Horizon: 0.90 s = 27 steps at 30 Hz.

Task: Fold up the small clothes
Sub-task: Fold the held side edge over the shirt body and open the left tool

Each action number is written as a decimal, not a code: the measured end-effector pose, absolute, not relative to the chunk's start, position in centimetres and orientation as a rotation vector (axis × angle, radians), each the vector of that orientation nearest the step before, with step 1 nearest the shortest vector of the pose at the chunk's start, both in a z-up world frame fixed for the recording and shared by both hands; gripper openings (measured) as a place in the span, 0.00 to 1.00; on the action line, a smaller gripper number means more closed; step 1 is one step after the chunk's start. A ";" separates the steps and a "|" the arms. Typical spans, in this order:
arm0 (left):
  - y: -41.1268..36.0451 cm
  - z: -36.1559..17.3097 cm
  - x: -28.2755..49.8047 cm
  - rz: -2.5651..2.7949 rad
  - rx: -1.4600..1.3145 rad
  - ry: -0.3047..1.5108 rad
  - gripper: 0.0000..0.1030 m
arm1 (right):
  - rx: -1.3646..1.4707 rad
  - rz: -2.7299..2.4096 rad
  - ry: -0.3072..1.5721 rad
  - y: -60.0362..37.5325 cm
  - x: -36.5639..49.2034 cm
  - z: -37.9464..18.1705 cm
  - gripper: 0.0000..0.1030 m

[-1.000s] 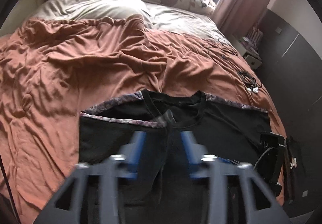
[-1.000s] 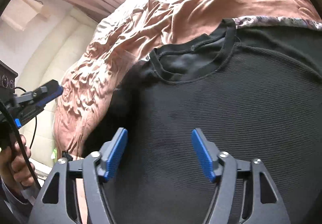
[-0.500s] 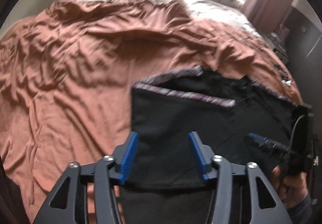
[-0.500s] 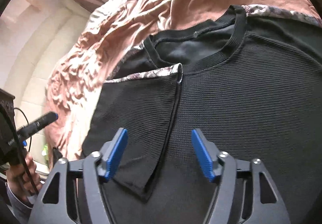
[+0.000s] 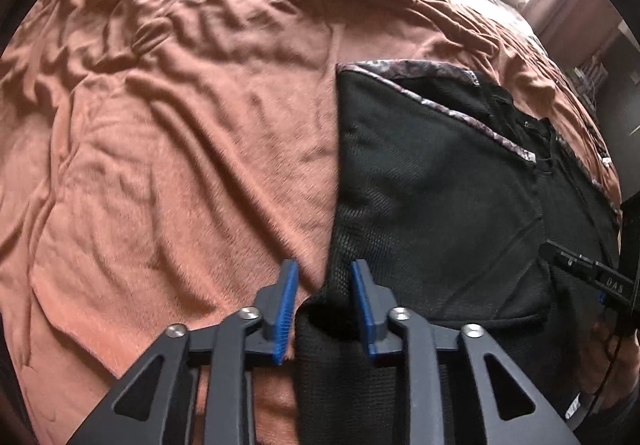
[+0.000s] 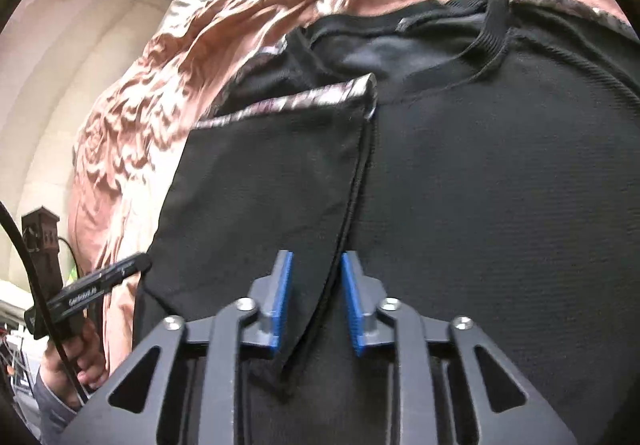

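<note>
The left tongs [image 5: 324, 295] stand partly open around the folded left edge of the black shirt [image 5: 432, 205], not clamped. The shirt lies flat on the bed [image 5: 180, 145], collar [image 6: 492, 33] away from the person, long axis running collar to hem. The right tongs [image 6: 316, 299] straddle the folded-in flap's edge, likewise unclamped. Probably the side fold is done; next, fold the right side.

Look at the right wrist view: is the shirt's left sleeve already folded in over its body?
Yes: the sleeve, edged by a patterned cuff, lies flat across the black shirt, its edge between the right claw pads.
</note>
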State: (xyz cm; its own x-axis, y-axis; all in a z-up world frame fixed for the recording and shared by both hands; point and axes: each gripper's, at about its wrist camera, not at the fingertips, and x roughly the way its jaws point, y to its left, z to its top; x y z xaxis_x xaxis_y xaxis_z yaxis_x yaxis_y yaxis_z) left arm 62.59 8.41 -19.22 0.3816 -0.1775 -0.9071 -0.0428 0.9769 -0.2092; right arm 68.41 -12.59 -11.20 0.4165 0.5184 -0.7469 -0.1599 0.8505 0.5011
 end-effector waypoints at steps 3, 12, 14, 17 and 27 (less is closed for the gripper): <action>8.7 -19.7 61.9 -0.095 -0.220 1.190 0.14 | 0.361 0.443 1.065 -12.1 68.0 -11.3 0.10; 9.2 -20.2 62.1 -0.064 -0.233 1.194 0.10 | 0.337 0.428 1.090 -11.5 67.0 -11.2 0.02; 9.2 -19.8 61.9 -0.055 -0.236 1.195 0.11 | 0.326 0.424 1.095 -11.7 66.7 -10.9 0.02; 8.6 -18.6 61.1 -0.049 -0.212 1.178 0.16 | 0.303 0.409 1.083 -12.8 65.7 -10.0 0.09; 4.8 -13.7 57.6 -0.095 -0.209 1.077 0.83 | 0.296 0.347 0.958 -19.8 59.4 -5.7 0.72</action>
State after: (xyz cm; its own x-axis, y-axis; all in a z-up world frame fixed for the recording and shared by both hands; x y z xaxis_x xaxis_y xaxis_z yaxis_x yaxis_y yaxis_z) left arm 57.62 4.81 -13.67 0.4723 -0.1782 -0.8633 -0.0248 0.9763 -0.2151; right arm 59.39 -19.85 -5.70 0.5278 0.4146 -0.7413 -0.1562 0.9053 0.3951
